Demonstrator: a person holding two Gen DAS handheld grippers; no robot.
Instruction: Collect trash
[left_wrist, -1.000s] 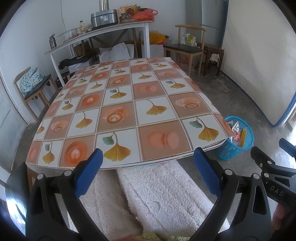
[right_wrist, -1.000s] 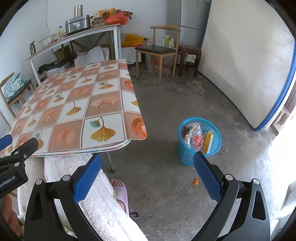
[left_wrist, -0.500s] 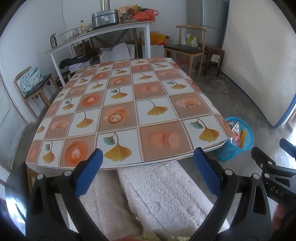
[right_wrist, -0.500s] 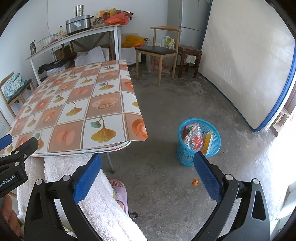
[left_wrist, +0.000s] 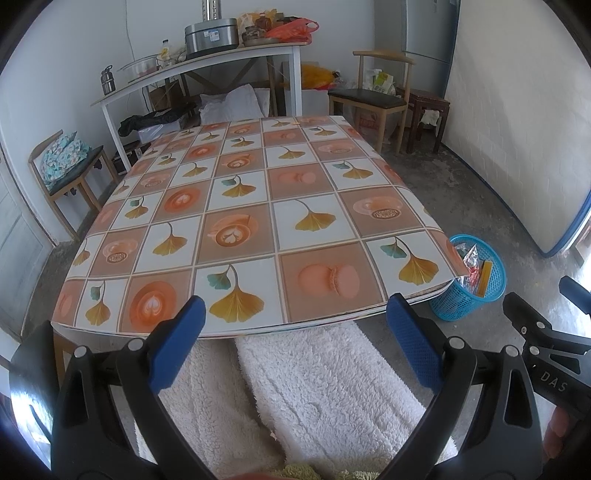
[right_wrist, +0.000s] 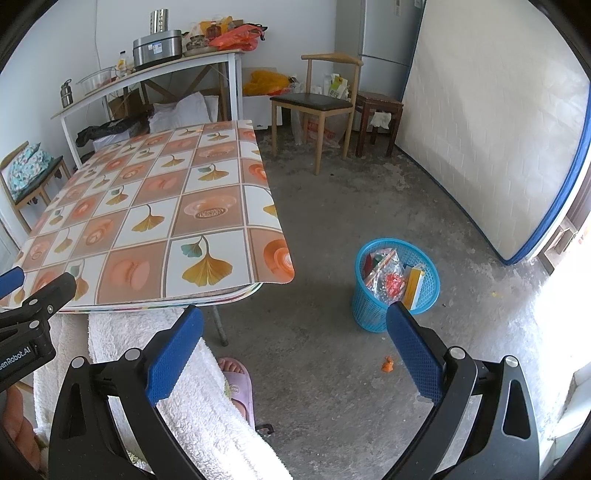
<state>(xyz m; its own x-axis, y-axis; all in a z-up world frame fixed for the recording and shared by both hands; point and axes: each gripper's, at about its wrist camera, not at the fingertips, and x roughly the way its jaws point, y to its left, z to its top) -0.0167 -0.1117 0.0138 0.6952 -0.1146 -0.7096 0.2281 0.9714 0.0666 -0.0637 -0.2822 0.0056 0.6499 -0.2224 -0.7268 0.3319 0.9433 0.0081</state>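
Both the left gripper (left_wrist: 295, 343) and right gripper (right_wrist: 295, 343) hang with jaws wide and empty at frame bottom, the blue trash basket (right_wrist: 395, 291) on the floor right of the counter (right_wrist: 147, 221), an orange scrap (right_wrist: 387, 365) just below it.

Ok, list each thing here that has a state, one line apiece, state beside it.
Left claw: open, empty.
Right claw: open, empty.
Blue plastic mesh basket: upright on the floor, holding wrappers.
Small orange scrap: loose on the concrete floor, outside the basket.
Table with the ginkgo-leaf patterned cloth: nothing on top.
Wooden chair with dark seat: unoccupied.
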